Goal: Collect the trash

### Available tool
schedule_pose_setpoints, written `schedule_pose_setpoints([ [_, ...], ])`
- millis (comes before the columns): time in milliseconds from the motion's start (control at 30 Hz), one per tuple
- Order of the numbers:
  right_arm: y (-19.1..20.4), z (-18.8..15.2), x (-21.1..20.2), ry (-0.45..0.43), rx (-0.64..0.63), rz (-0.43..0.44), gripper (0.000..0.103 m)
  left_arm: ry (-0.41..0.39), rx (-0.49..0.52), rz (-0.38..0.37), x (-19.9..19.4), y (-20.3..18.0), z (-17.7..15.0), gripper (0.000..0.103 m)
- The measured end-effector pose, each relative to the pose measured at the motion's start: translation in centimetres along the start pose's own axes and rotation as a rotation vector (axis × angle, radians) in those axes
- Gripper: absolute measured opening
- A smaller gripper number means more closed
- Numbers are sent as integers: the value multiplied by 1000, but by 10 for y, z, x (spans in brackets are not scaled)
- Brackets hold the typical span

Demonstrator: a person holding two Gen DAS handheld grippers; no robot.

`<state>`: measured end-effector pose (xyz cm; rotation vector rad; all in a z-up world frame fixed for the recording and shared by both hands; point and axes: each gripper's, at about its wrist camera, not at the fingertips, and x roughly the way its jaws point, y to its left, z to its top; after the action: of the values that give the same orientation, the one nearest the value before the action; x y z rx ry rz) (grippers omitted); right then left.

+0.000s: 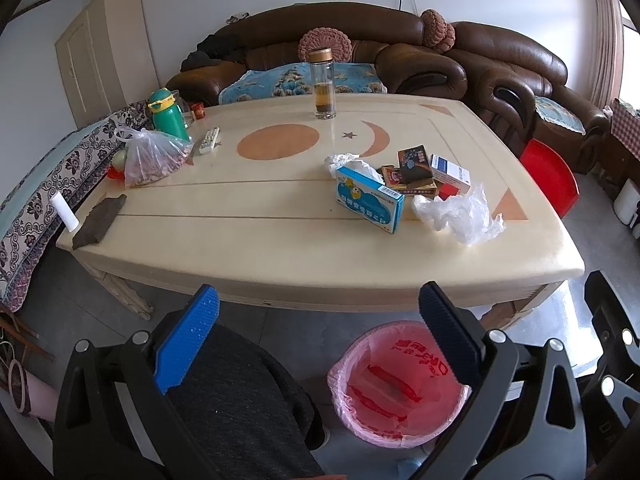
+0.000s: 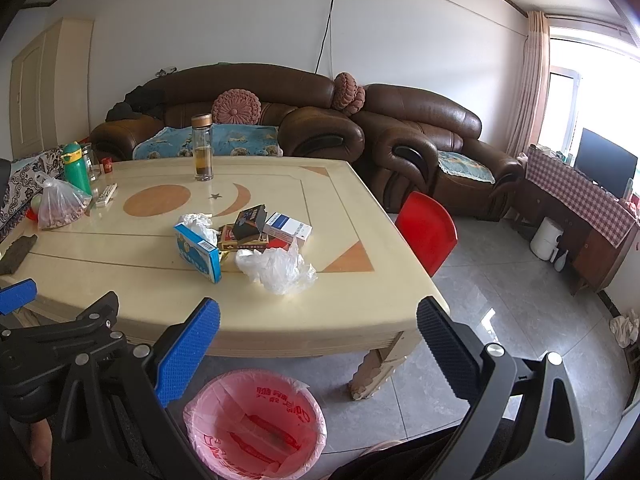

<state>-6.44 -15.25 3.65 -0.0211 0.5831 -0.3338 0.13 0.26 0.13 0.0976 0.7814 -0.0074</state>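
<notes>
You're holding both grippers back from the table (image 1: 280, 248), off its near edge, w/ nothing in either. Your left gripper (image 1: 320, 312) is sitting wide open, empty, fingers spread. Your right gripper (image 2: 318, 320) is the same: wide open, empty.

The trash is lying in 1 cluster on the table's right half, well ahead of both grippers. Nearest you: a crumpled clear plastic bag (image 2: 276, 266), lying just right of a blue box (image 2: 198, 252) that's standing on edge. Behind the blue box, a crumpled white tissue (image 2: 196, 222). Behind the bag, several small boxes piled together, incl. a white-and-blue box (image 2: 288, 226) and a dark box (image 2: 248, 220) tilting on top.

The bin (image 1: 394, 384), lined w/ a pink bag, is sitting on the floor below the table's near edge; in the left wrist view it's partly behind your left gripper's right finger; in the right wrist view it's showing between your right gripper's fingers.
</notes>
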Motion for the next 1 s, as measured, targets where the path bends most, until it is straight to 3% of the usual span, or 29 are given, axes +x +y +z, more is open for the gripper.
schedule_pose_setpoints([
  [767, 1, 2, 9, 19, 10, 27, 97, -5, -5, -16, 2, -2, 4, 98],
  [1000, 2, 3, 26, 37, 15, 64, 97, 34, -5, -34, 19, 1, 13, 98],
])
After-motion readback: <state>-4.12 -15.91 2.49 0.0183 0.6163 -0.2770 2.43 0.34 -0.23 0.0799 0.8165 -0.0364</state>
